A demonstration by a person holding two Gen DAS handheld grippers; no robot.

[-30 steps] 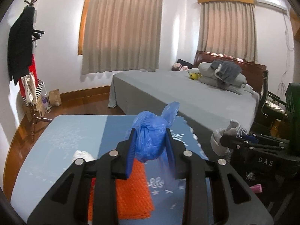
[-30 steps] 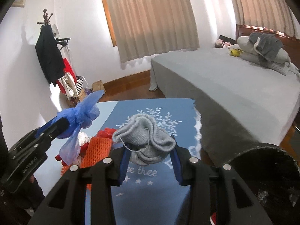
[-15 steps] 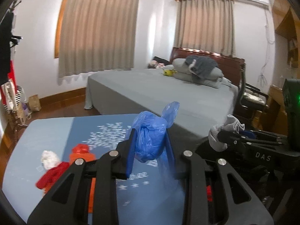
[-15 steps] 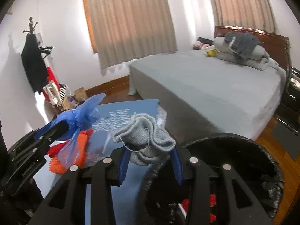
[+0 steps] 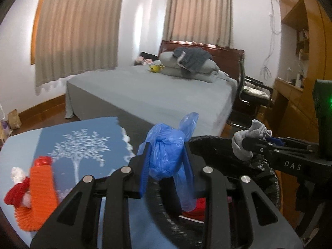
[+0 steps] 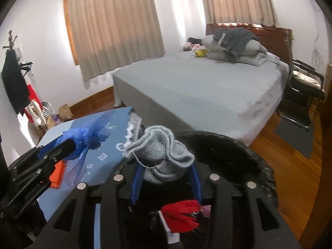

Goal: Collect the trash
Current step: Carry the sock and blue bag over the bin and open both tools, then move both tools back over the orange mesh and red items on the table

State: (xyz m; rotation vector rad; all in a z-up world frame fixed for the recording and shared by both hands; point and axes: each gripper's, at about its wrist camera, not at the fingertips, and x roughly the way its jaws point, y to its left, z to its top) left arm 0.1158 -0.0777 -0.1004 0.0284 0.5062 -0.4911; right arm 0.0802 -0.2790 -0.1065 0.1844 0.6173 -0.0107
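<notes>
- Left gripper [image 5: 166, 161] is clamped on a knotted blue bag [image 5: 166, 155], the plastic squeezed between its two fingers [image 5: 144, 172], with a loose tail of the bag hanging below the pads.
- Right gripper [image 6: 165, 172] has its fingers pinched on a crumpled grey knit [image 6: 159, 153]; a thin thread dangles off the front of it. Can't really tell if it's a sock or a little hat.
- Both grippers sit side by side. From the left camera the right one shows at the right edge with the grey wad poking out of its tip; from the right camera the left one shows at the lower left with the blue bag sticking out.
- A black bin [image 6: 238, 151] with a dark liner is right below the right gripper, so the grey knit hangs over its opening. The blue bag is over the bin's near-left rim, by the edge of the table.
- Inside the bin there's already something red [image 6: 180, 215], plus a bit of pink beside it. Blurry, so no idea what exactly.
- The table [image 5: 87, 130] to the left has a blue cloth with a white tree print and a lacy edge.
- Sitting on the cloth: an orange knit thing [image 5: 40, 188] with a red piece [image 5: 14, 193] and some white fluff next to it, touching.
- Behind all that there's a bed [image 6: 203, 83] with grey sheets, pillows and a dark garment piled at the headboard, and a small yellow toy [image 6: 200, 53] nearby.
- Beige curtains [image 5: 76, 27] cover both windows, and a coat rack [image 6: 14, 83] stands at the far left.
</notes>
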